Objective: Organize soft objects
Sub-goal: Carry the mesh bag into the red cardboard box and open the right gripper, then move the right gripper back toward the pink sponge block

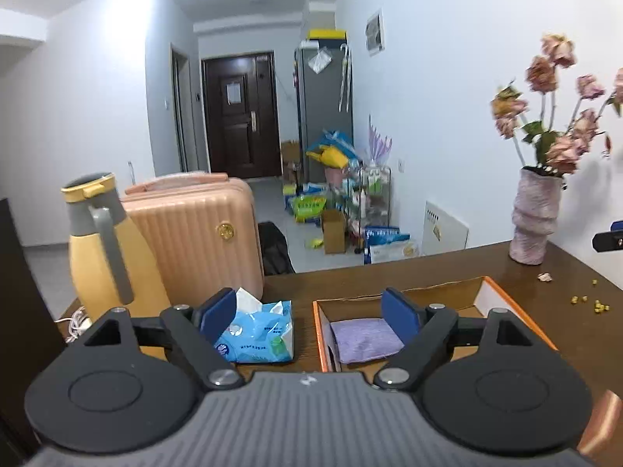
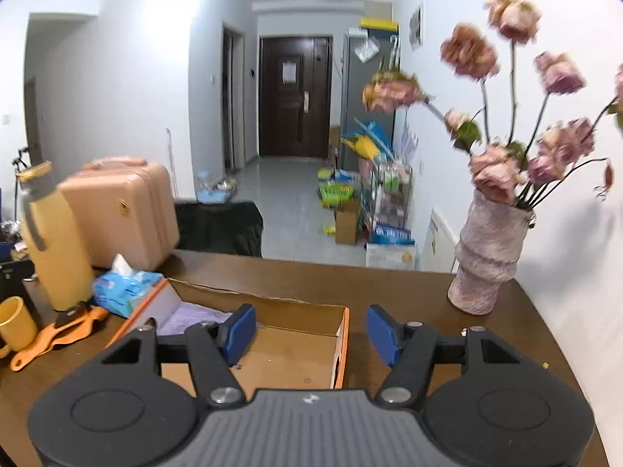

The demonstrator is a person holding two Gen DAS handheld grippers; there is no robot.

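Note:
A blue tissue pack [image 1: 259,330] lies on the brown table, left of an orange-edged cardboard box [image 1: 317,334]. A folded purple cloth [image 1: 364,338] lies inside the box at its left end. My left gripper [image 1: 309,317] is open and empty, its left pad by the tissue pack, its right pad over the cloth. In the right wrist view the box [image 2: 342,344] sits ahead, with the cloth [image 2: 190,317] at its left end and the tissue pack [image 2: 124,288] beyond it. My right gripper [image 2: 311,334] is open and empty above the box's right end.
A yellow jug [image 1: 105,249] and a pink suitcase [image 1: 194,233] stand at the table's left. A pink vase of dried flowers [image 2: 486,257] stands at the far right. A yellow mug [image 2: 15,327] and an orange tool [image 2: 58,334] lie at left. Small crumbs [image 1: 584,301] dot the table.

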